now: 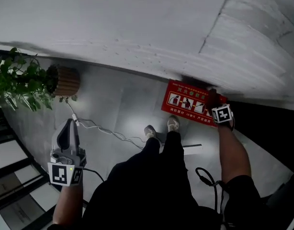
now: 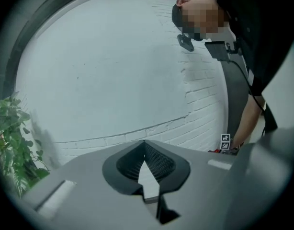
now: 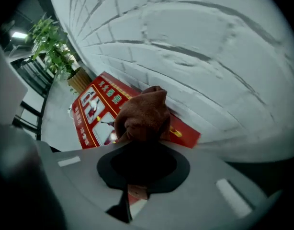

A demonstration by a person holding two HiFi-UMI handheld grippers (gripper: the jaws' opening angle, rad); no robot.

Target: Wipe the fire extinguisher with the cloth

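Note:
A red fire extinguisher box (image 1: pixel 187 102) with white pictograms stands on the floor against the white brick wall. My right gripper (image 1: pixel 213 98) points steeply down over the box's right end, shut on a bunched brown cloth (image 3: pixel 144 114). In the right gripper view the cloth hides the fingertips and covers part of the red box (image 3: pixel 96 109). My left gripper (image 1: pixel 69 123) is held out at the left, far from the box, with its jaws meeting at the tips and nothing between them. In the left gripper view it (image 2: pixel 144 143) faces the brick wall. No extinguisher itself shows.
A leafy potted plant (image 1: pixel 15 80) in a wicker pot (image 1: pixel 65 80) stands at the left by the wall. A white cable (image 1: pixel 104 131) trails across the grey floor. The person's shoes (image 1: pixel 173 123) stand just before the box, and a black cable (image 1: pixel 207 178) hangs by the right arm.

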